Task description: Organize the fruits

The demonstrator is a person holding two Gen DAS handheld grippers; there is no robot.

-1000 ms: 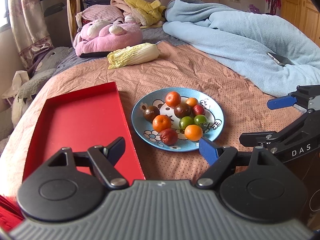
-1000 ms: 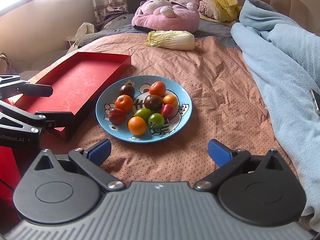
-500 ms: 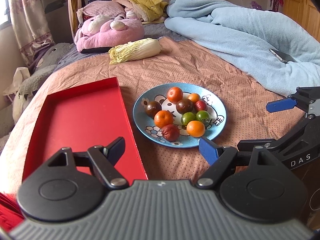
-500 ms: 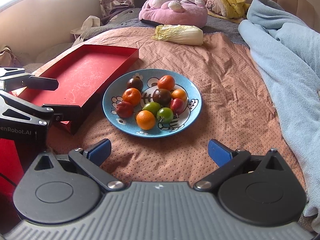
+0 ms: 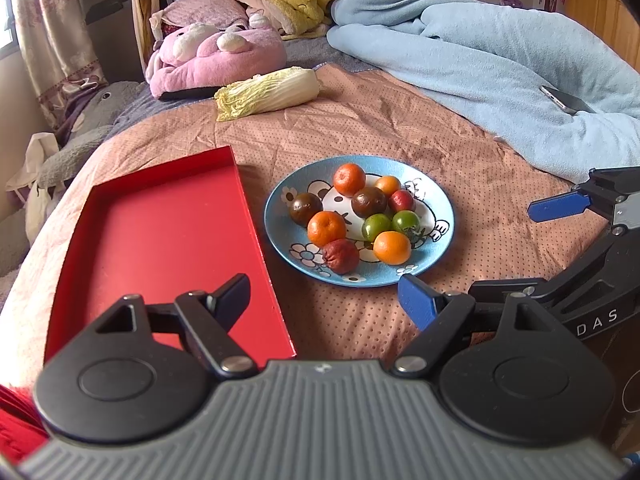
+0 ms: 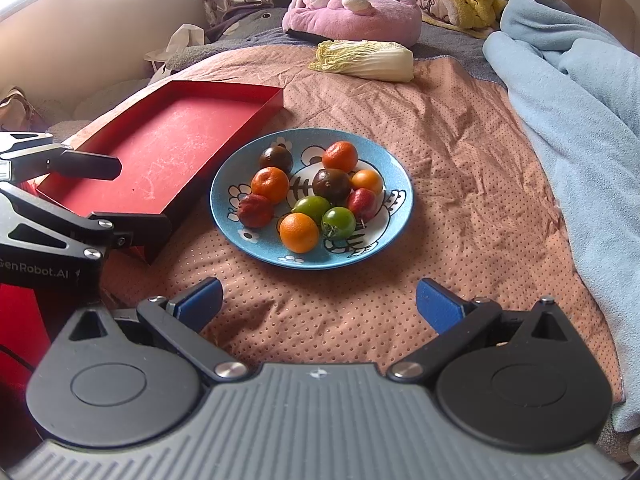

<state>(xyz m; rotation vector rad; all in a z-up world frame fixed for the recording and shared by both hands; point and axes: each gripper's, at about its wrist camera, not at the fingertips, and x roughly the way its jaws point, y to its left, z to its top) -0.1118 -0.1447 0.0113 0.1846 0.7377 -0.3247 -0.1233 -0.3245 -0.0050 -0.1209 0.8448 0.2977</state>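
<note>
A blue patterned plate (image 5: 438, 216) (image 6: 394, 178) sits on the brown dotted bedspread and holds several small fruits: orange (image 5: 392, 247) (image 6: 299, 232), green (image 5: 406, 222) (image 6: 338, 222), dark brown (image 5: 369, 202) (image 6: 331, 184) and red (image 5: 341, 256) (image 6: 255, 211). An empty red tray (image 5: 160, 236) (image 6: 168, 152) lies just left of the plate. My left gripper (image 5: 324, 300) is open, low in front of the plate and the tray's near corner. My right gripper (image 6: 318, 300) is open, held short of the plate's near rim. Neither holds anything.
A napa cabbage (image 5: 268, 90) (image 6: 366, 60) lies beyond the plate, with a pink plush cushion (image 5: 216, 56) (image 6: 352, 8) behind it. A light blue blanket (image 5: 480, 64) (image 6: 580, 112) covers the right side, with a phone (image 5: 566, 100) on it. The bed edge drops off at left.
Both grippers have moved forward toward the plate, which now sits closer and lower in each view. Their jaws have stayed open. The fruits have not moved.
</note>
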